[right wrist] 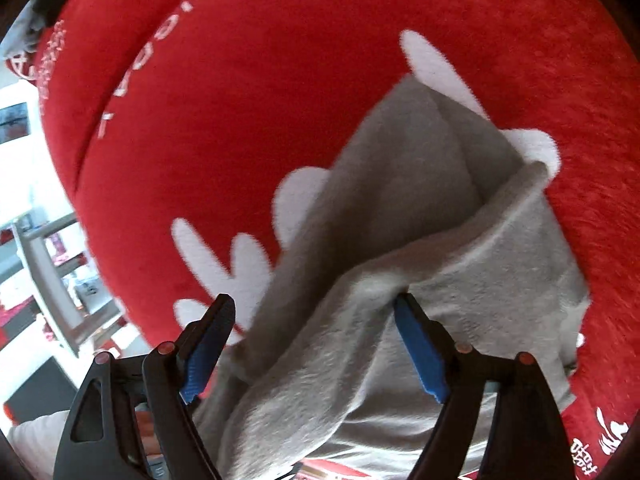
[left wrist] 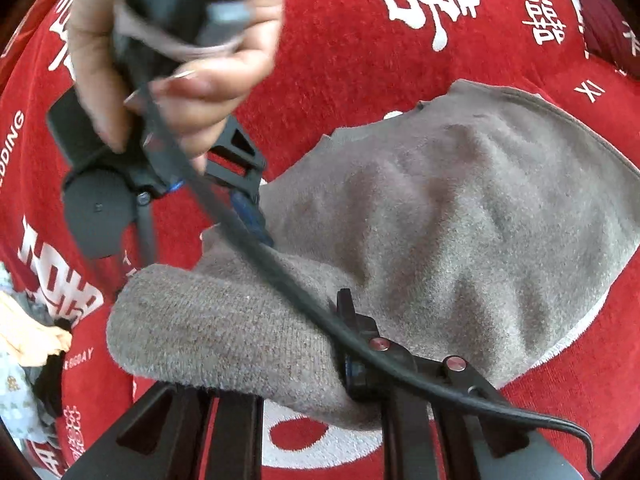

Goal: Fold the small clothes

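My left hand-held gripper (left wrist: 356, 376) is clamped on a rolled fold of the grey knit garment (left wrist: 440, 216), which lies spread on the red blanket (left wrist: 340, 72) with its white lettering. My right hand-held gripper (right wrist: 316, 344) has its jaws apart, straddling a raised ridge of the same grey cloth; the blue pads (right wrist: 420, 352) are not pressing on it as far as I can see.

The risk I see: the ridge between the right jaws is thick and bunched, so closing there could catch several layers and drag the whole garment instead of one edge, spoiling the fold. The black cable (left wrist: 256, 248) runs across the cloth in the left view and could snag on it. My right hand (left wrist: 180, 60) sits close above the left gripper, so the two tools could knock together.

The far hem lies flat with open red blanket beyond it. A heap of other clothes (left wrist: 24, 344) sits at the left edge, well apart.
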Demonstrator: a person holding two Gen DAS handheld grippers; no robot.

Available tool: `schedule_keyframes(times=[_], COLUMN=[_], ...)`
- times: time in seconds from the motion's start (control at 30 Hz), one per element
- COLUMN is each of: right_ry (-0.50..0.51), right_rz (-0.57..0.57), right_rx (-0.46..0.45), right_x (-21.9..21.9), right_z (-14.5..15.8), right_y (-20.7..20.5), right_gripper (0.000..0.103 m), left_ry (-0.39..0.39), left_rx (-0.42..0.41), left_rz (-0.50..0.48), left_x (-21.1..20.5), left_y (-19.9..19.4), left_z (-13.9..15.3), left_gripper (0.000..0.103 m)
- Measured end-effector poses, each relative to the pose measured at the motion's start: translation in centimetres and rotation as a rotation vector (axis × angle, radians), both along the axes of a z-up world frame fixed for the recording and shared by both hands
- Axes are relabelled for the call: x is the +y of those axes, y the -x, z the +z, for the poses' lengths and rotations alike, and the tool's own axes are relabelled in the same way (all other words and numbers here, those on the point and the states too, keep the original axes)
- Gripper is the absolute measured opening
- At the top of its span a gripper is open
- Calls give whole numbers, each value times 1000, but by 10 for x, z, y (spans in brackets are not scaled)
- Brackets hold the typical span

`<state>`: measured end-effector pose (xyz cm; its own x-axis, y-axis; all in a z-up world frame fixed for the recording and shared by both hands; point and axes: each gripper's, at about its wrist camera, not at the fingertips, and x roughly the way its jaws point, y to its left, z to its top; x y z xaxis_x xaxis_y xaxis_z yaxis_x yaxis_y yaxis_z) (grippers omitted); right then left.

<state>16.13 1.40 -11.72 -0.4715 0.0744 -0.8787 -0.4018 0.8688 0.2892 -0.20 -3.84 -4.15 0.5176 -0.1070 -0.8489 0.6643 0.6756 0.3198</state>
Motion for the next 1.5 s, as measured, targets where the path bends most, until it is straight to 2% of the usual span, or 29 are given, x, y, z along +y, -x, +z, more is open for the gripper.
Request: schedule_keyframes(times=[0.03,0.1,0.23,0.43,0.57,0.67,0.8,0.97,1.03,1.13,1.27,1.37,1.4,1.47,1.5], right_ry=[-4,-80,-243,-432,-510,-539,-554,-490,-428,-415,-438,-409,-399,-393,-401], right_rz=[-23,-132,-295,-547,-692,-787,-944,-1140,-1191,-1235,-1289,-1278,-1277,-1300,-1319], right_rx=[-19,-35,-93,-172,-251,-305,-343,-293,-240,-194,-201,-190,-192,-195,-198], right_x=[-8,-33,-88,-179,-246,-301,-367,-421,-431,-435,-438,-441,-431,-432,-430], right_z=[3,14,47,103,133,142,129,61,24,-6,-10,0,8,20,25], right_y=[-2,-6,-1,17,49,80,127,193,216,240,252,257,252,266,273], right_gripper=[26,24,23,23,23,23,22,22,22,22,22,23,24,37,55], left_ry=[2,12,42,90,128,149,152,103,74,40,17,27,31,41,49], left_rx=[1,-9,-30,-93,-120,-122,-82,0,39,76,98,124,140,176,202], left_rz=[-1,-9,-49,-181,-297,-405,-528,-634,-659,-672,-655,-617,-600,-554,-512], left_x=[1,1,-10,-46,-81,-119,-158,-186,-189,-184,-173,-162,-158,-145,-138], left_y=[1,0,2,18,35,51,78,111,124,136,138,141,141,136,130], left_z=[2,8,30,75,100,106,97,59,42,27,30,41,46,53,56], left_gripper=[16,16,16,16,16,16,16,16,16,16,16,17,17,17,17])
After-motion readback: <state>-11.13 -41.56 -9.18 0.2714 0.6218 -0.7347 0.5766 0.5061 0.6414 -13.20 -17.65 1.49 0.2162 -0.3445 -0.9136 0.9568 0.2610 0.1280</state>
